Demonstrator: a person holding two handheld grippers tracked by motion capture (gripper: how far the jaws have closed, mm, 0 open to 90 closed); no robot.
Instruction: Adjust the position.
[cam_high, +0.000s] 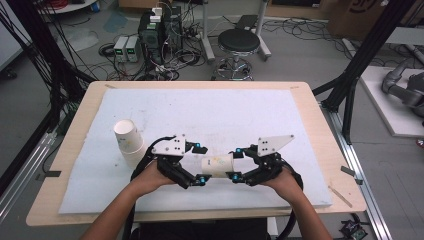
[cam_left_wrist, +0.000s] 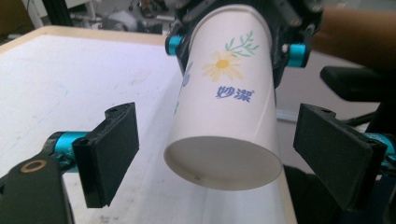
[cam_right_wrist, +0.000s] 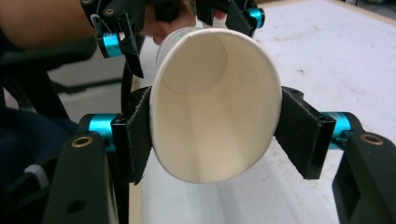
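White padding covers the tabletop, and near its front edge a paper cup lies on its side in the air between both claws. Right claw squeezes the cup's rim. Left claw stands released around the cup's base, pads apart from it. Stacked cups sit near the left edge.

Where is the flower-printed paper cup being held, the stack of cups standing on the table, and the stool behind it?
held paper cup (cam_left_wrist: 224, 88), left gripper view, on its printed side wall.
stack of cups (cam_high: 128, 136), high view, on the top cup's side.
stool (cam_high: 239, 40), high view, on its black seat.
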